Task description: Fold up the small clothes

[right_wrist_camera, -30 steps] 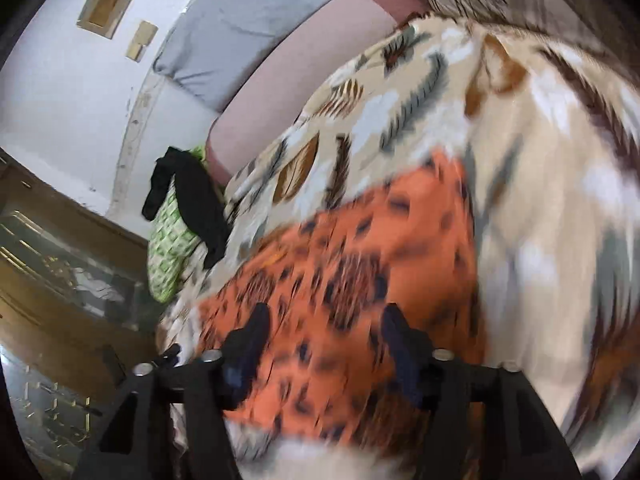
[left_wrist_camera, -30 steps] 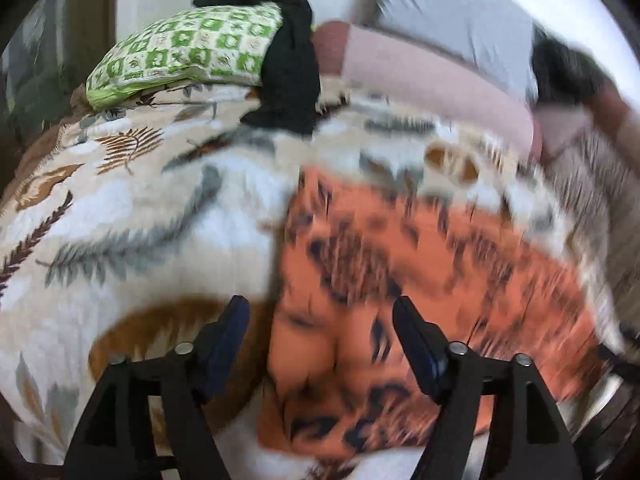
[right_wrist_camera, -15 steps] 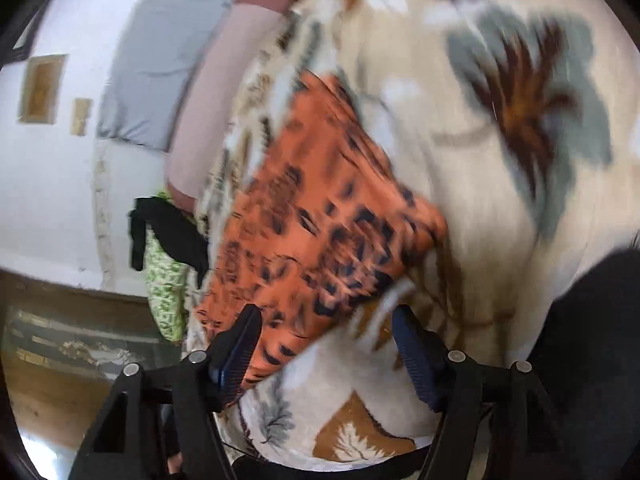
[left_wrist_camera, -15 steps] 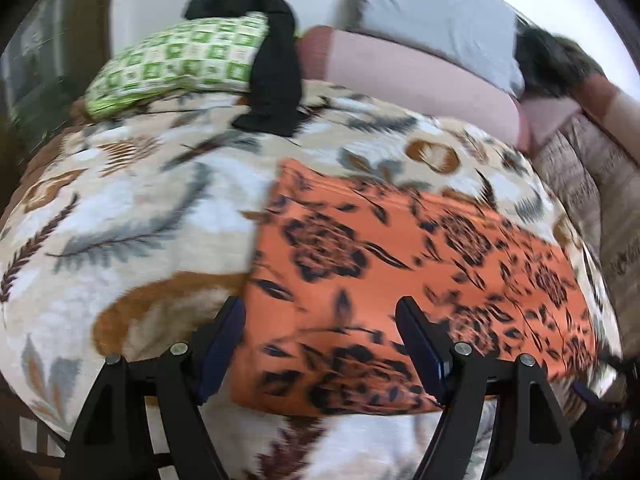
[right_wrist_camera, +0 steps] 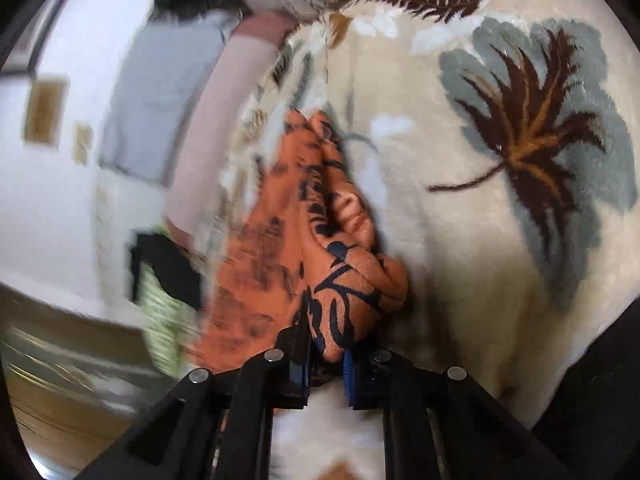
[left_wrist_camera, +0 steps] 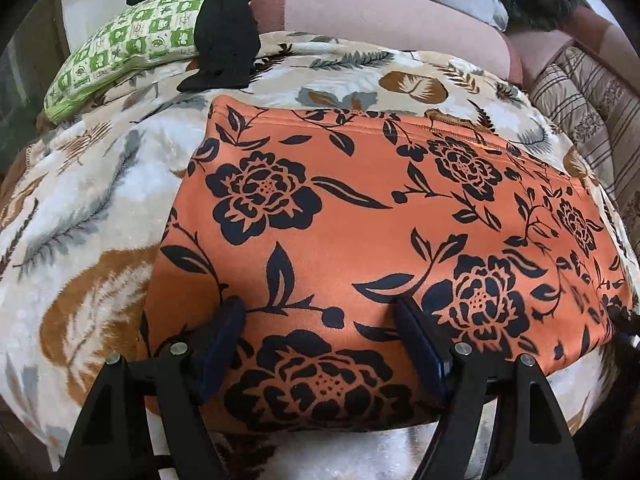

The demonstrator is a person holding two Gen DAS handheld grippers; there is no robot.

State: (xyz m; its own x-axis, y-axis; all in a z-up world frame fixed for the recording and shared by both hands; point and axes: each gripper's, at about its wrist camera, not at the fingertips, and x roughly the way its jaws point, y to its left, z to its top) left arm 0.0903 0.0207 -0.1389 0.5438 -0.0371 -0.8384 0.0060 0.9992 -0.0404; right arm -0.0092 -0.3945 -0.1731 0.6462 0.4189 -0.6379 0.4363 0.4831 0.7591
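Note:
An orange garment with black flowers (left_wrist_camera: 360, 232) lies flat on a leaf-patterned blanket (left_wrist_camera: 92, 200) on a bed. My left gripper (left_wrist_camera: 320, 336) is open, its fingers resting over the garment's near edge. In the right wrist view my right gripper (right_wrist_camera: 326, 354) is shut on a bunched corner of the orange garment (right_wrist_camera: 340, 272), with the cloth pinched between the two pads and lifted in folds.
A green checked pillow (left_wrist_camera: 128, 40) with a black cloth (left_wrist_camera: 224, 32) draped over it lies at the far left. Pink and grey cushions (left_wrist_camera: 380, 16) line the back. A striped cushion (left_wrist_camera: 588, 96) sits at the right. The blanket also shows in the right wrist view (right_wrist_camera: 500, 240).
My right gripper swung to the garment's corner and shut on it, bunching the cloth. My left gripper came closer to the garment's near edge and stayed open.

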